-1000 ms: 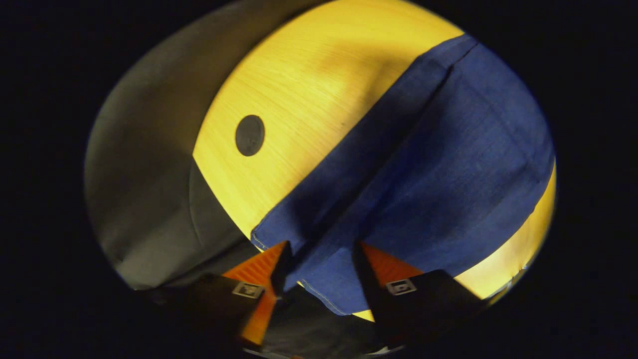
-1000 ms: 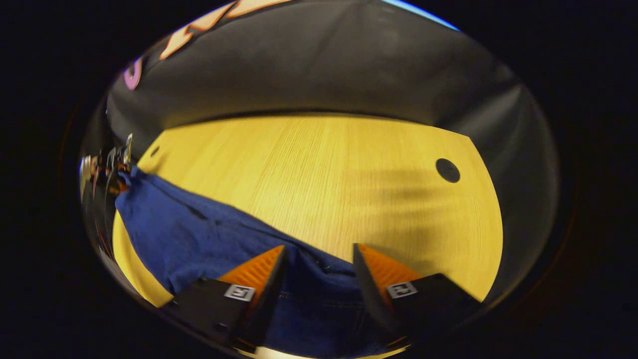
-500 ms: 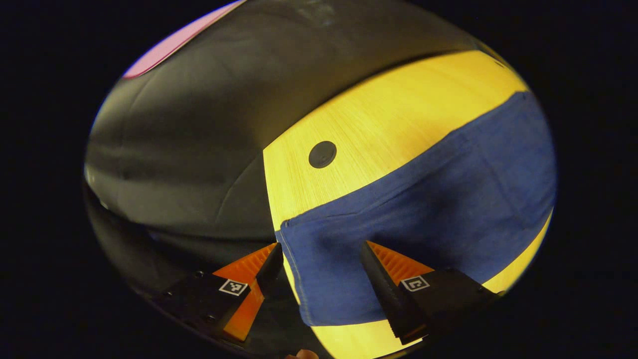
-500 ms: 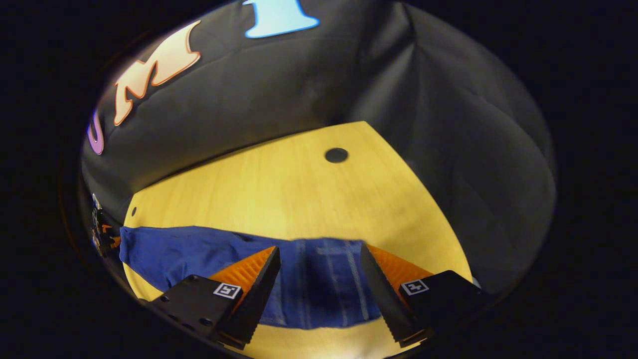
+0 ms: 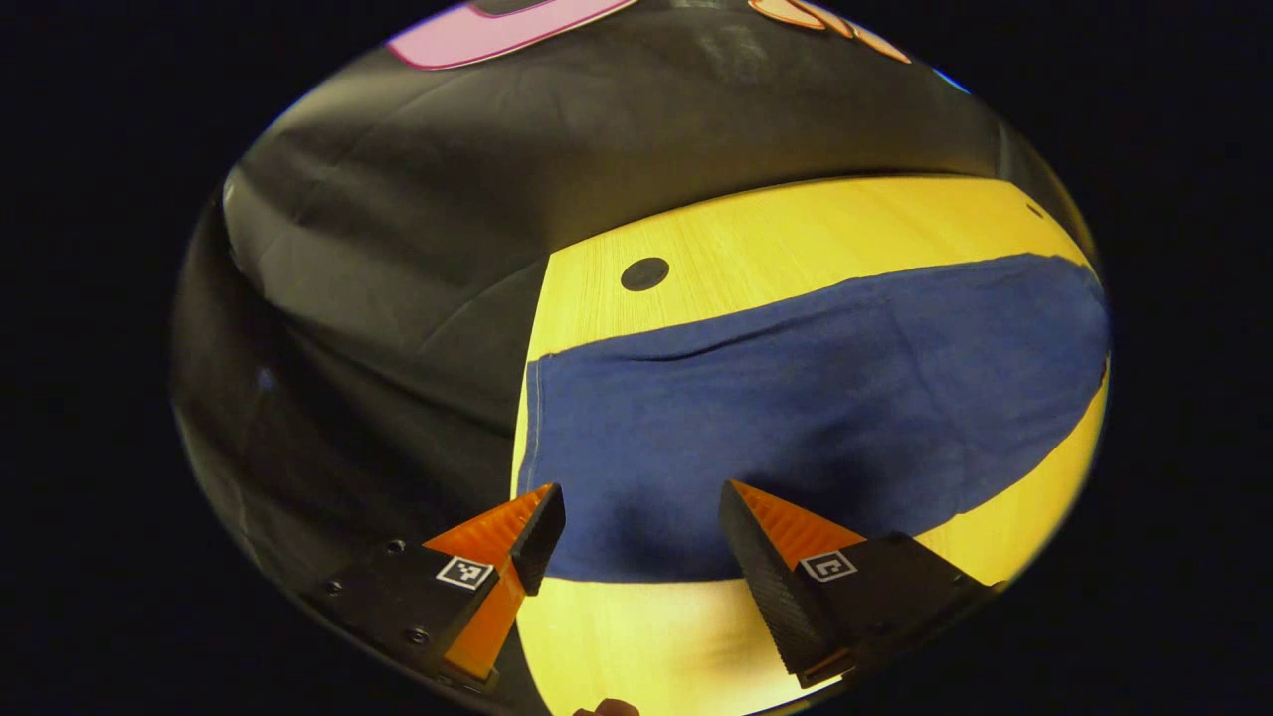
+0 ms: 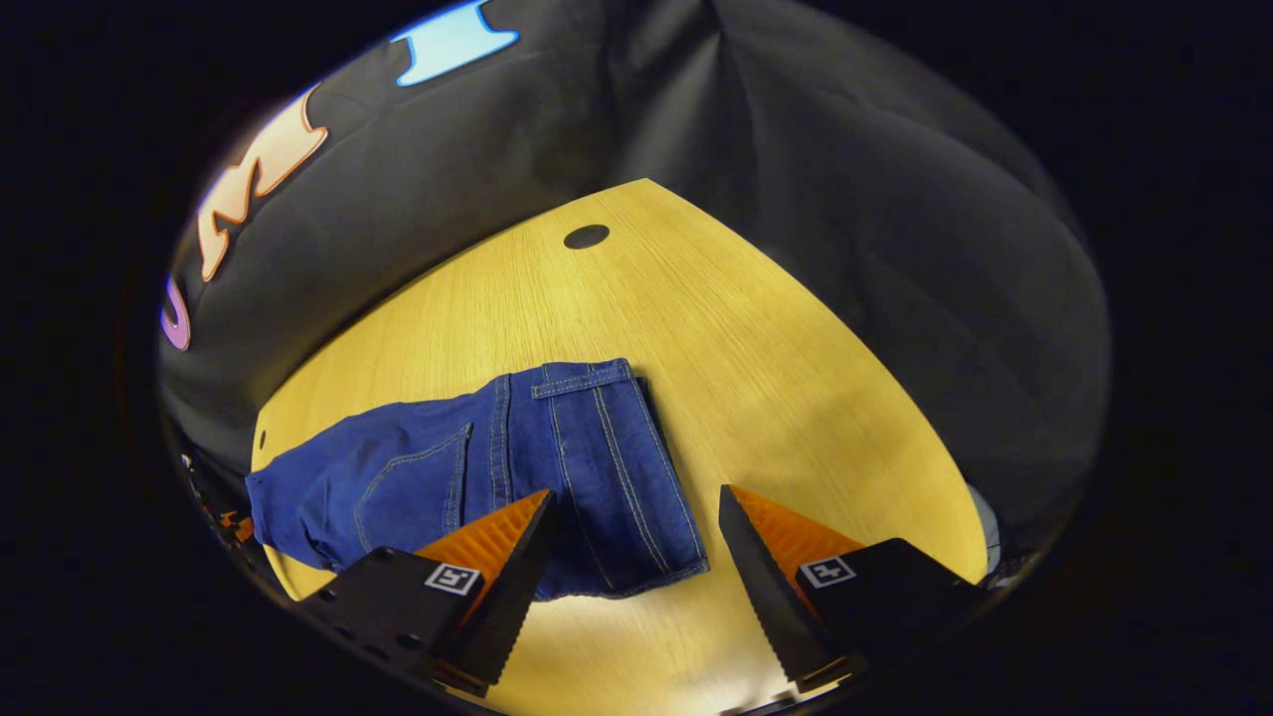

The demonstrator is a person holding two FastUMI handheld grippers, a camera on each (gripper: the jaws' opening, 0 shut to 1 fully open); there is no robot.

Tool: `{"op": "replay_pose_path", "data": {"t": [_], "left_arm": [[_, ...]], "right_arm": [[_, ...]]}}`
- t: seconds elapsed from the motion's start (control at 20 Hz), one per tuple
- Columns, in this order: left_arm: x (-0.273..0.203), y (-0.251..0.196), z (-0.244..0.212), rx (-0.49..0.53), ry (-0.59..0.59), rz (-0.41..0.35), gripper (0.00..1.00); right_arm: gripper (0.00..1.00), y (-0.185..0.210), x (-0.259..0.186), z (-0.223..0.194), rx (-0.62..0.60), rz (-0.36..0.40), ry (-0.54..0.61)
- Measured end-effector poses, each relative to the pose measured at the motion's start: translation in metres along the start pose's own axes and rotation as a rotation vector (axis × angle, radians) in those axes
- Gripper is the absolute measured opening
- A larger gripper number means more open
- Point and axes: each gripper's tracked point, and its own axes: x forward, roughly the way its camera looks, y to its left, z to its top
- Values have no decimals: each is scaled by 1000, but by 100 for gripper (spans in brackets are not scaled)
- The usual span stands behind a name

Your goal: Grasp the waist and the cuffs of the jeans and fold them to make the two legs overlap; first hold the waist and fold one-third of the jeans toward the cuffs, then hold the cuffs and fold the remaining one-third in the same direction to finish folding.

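Note:
Blue jeans [image 5: 796, 398] lie flat on the yellow wooden table [image 5: 796, 239], folded lengthwise so the legs overlap. In the left gripper view the cuff end reaches the table's left edge, and my left gripper [image 5: 636, 517] hovers open just in front of it, nothing between its fingers. In the right gripper view the jeans [image 6: 497, 467] show the waist end with a back pocket and seams. My right gripper [image 6: 632, 522] stands open over the near waist edge, apart from the cloth.
The table [image 6: 796, 398] is bare to the right of the waist and behind the jeans. A round dark grommet [image 5: 644, 273] sits at one far corner and another grommet [image 6: 586, 237] at the other. Black booth cloth [image 6: 845, 199] surrounds the table.
Both grippers have let go of the jeans and pulled back and up. The jeans, held lifted and draped a second ago, now lie flat on the table.

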Motion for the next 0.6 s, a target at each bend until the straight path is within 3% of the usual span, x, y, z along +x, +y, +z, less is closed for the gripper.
{"op": "replay_pose_path", "data": {"t": [0.2,0.25,0.4,0.5,0.55,0.6], "left_arm": [[6,6,-14,-80,-16,31,96],[7,7,-13,-96,-26,37,100],[11,7,-15,-135,-25,36,96],[12,9,-18,-154,-28,45,96],[12,9,-19,-164,-27,46,96],[12,9,-20,-171,-24,48,96]], "right_arm": [[100,2,8,-11,-56,-13,14],[98,3,15,-13,-69,-17,31],[99,4,11,-12,-124,-23,12],[95,10,15,-10,-129,-7,4],[84,16,19,-13,-120,7,-7],[81,22,19,-18,-115,23,4]]}}
